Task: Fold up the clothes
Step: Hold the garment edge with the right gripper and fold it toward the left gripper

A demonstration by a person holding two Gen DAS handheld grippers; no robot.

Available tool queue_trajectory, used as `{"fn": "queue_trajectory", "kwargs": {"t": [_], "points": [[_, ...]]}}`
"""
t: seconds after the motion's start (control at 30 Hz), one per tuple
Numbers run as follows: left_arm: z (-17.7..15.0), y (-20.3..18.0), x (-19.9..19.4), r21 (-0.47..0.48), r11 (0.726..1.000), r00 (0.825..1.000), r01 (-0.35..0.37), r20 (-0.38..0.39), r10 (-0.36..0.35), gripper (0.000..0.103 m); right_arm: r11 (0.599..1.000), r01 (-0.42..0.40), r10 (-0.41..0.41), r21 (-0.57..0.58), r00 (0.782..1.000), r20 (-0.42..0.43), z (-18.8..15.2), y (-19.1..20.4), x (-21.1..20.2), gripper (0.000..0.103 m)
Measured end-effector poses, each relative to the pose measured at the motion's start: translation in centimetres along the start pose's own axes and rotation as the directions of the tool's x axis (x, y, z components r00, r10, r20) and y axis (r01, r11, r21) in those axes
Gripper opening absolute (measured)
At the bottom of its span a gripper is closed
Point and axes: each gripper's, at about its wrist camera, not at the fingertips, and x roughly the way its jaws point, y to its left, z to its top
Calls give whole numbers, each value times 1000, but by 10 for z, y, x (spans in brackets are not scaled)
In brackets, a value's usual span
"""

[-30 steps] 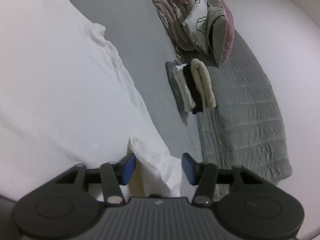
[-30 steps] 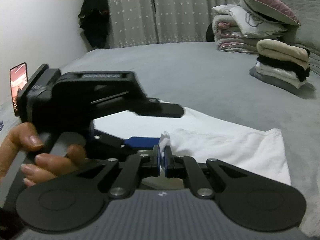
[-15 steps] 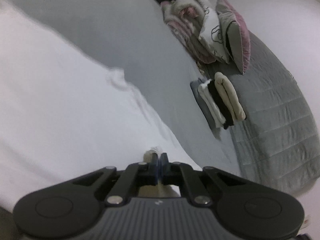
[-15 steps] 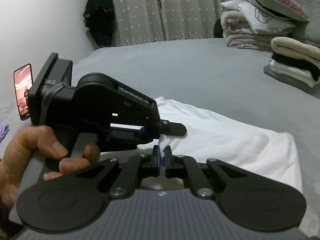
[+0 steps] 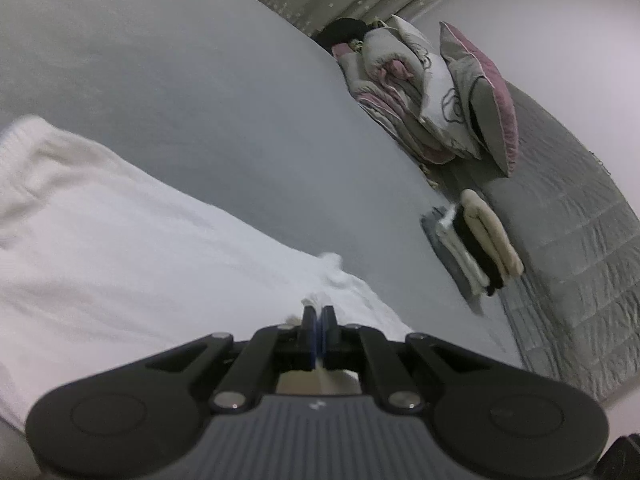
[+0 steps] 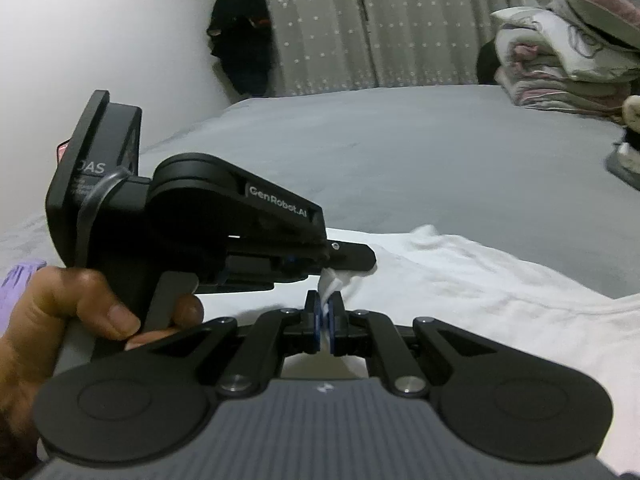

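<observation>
A white garment [image 5: 132, 248] lies spread on the grey bed [image 5: 192, 92]. My left gripper [image 5: 319, 312] is shut on a pinch of the garment's edge, a small tuft showing above the pads. In the right wrist view the same white garment [image 6: 500, 300] stretches to the right, and my right gripper [image 6: 327, 302] is shut on another fold of its edge. The left gripper [image 6: 360, 258], held by a person's hand [image 6: 80, 316], sits just above and left of the right one, both gripping the cloth close together.
A stack of folded clothes [image 5: 476, 248] lies at the bed's right side, with piled quilts and pillows [image 5: 436, 92] behind it. A dotted curtain [image 6: 360, 28] and a dark hanging garment [image 6: 242, 36] are beyond the bed. A purple cloth [image 6: 18, 280] peeks in at the left.
My left gripper shut on the garment's edge, then both grippers lifted and carried the cloth across the bed. The folded stack has slid toward the right of both views.
</observation>
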Motion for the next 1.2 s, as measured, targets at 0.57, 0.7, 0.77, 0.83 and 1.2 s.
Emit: {"fn": "queue_trajectory", "kwargs": {"t": [0.57, 0.7, 0.77, 0.83, 1.2], "points": [[43, 57, -49, 14, 993, 989, -117, 91, 115, 2, 991, -135, 135, 4, 991, -4, 21, 51, 52, 6], [47, 68, -61, 12, 988, 982, -152, 112, 150, 2, 987, -159, 159, 5, 987, -10, 23, 62, 57, 6], [48, 72, -65, 3, 987, 980, -162, 121, 160, 2, 985, -170, 170, 8, 985, -15, 23, 67, 59, 6], [48, 76, -69, -1, 985, 977, -173, 129, 172, 2, 984, -178, 179, 10, 984, -22, 23, 72, 61, 6], [46, 86, -93, -25, 958, 940, -285, 185, 285, 2, 981, -195, 195, 9, 978, -71, 21, 82, 74, 6]]}}
